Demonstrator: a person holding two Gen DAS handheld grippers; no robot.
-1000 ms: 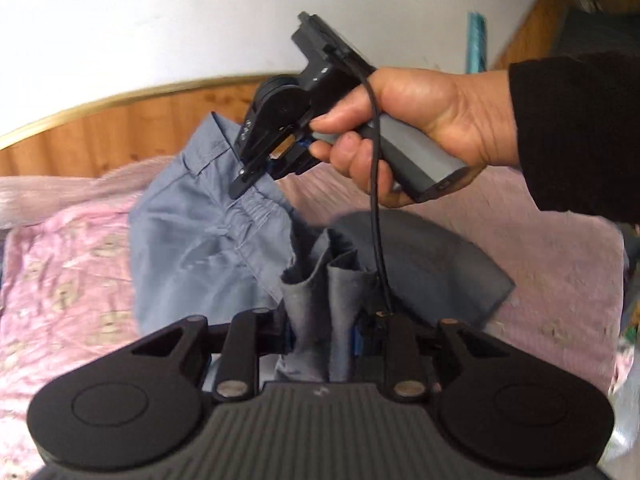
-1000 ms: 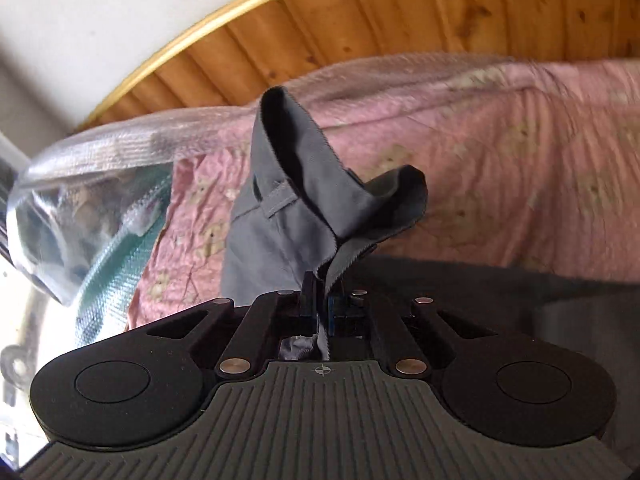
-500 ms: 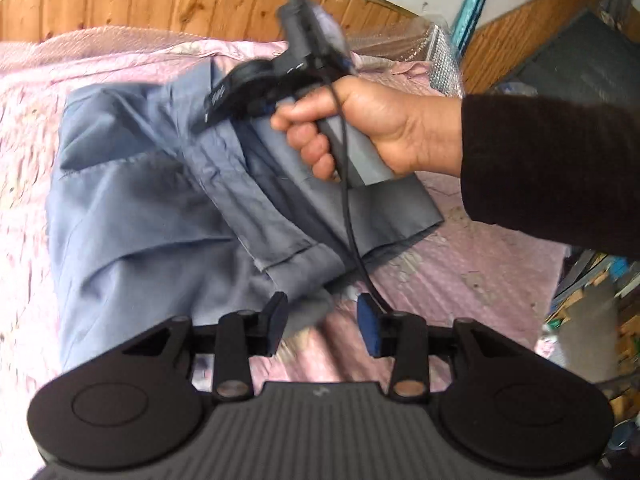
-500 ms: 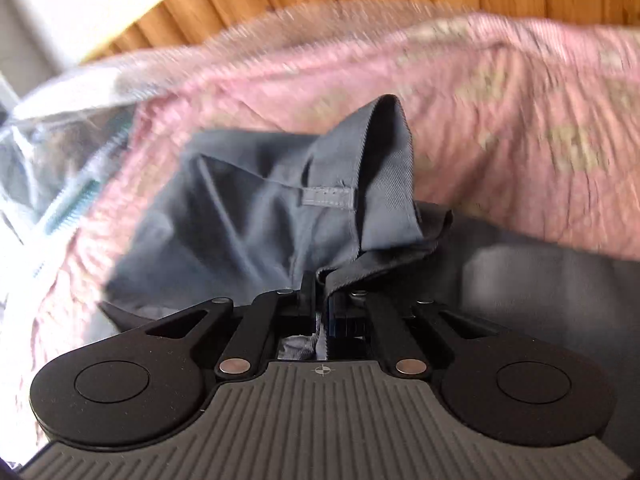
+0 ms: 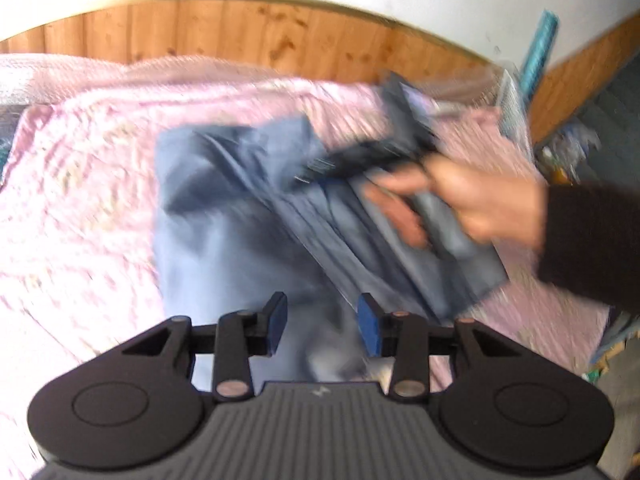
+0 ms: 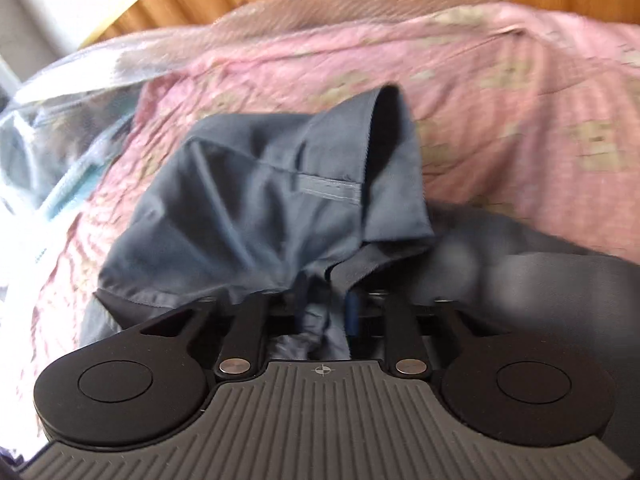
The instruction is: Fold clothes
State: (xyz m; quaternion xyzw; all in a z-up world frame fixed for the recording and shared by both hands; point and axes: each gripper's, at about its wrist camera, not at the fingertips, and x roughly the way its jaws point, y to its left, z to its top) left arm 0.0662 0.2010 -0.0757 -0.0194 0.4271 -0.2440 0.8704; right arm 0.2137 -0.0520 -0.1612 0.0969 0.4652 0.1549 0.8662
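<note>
Grey-blue trousers [image 5: 248,216] lie spread on a pink quilted bedcover [image 5: 80,184], and each camera catches a different part of them. Nearest in the left wrist view, the left gripper [image 5: 322,322] hovers just above the near edge of the cloth with its blue pads [image 5: 277,320] apart and opening wider; the fabric shows through the gap, but neither pad presses on it. Nearest in the right wrist view, the right gripper [image 6: 322,314] has bunched cloth lying between its fingers, the jaws opening, a blue pad [image 6: 352,312] bare beside the fold, so the grip looks slack. Only the right view shows the waistband standing up in a loop with a belt loop [image 6: 328,190] stitched across it, and a dark shadowed stretch of the garment to its right. Only the left view shows the whole garment flat, its folded edge running diagonally, and the person's right hand [image 5: 472,204] in a dark sleeve [image 5: 592,240] holding the other tool over the far right part; that area is blurred. Farther off, both views show the wooden wall panelling [image 5: 248,28]; clear plastic wrapping [image 6: 60,128] at the bed's edge is plain only in the right view.
</note>
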